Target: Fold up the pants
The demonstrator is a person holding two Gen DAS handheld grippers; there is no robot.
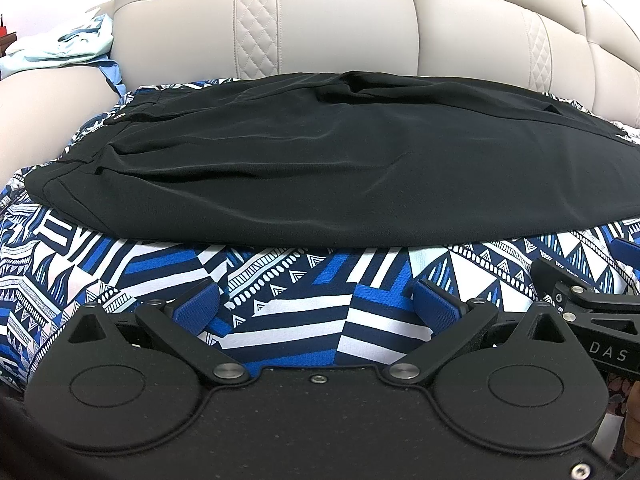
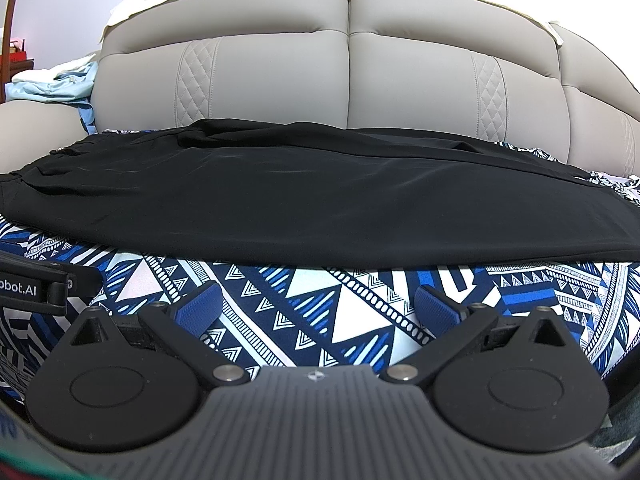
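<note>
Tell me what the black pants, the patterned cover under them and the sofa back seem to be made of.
Black pants: thin woven fabric, probably synthetic, with a faint sheen and soft, shallow wrinkles.
Patterned cover: printed cloth, matte, blue, navy and white geometric print; fibre unclear.
Sofa back: leather or faux leather, beige, smooth with a low gloss, stitched seams and diamond-quilted strips.

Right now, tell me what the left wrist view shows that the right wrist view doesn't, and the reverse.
Only the left wrist view shows the left gripper, open over the patterned cover, and the waistband pleats of the black pants clearly at left.

Only the right wrist view shows the right gripper, also open, and a wooden stand at the far left.

Both show the pants lying flat on the blue patterned cover, the beige padded backrest, pale blue clothes at left, and part of the other gripper at the edge.
</note>
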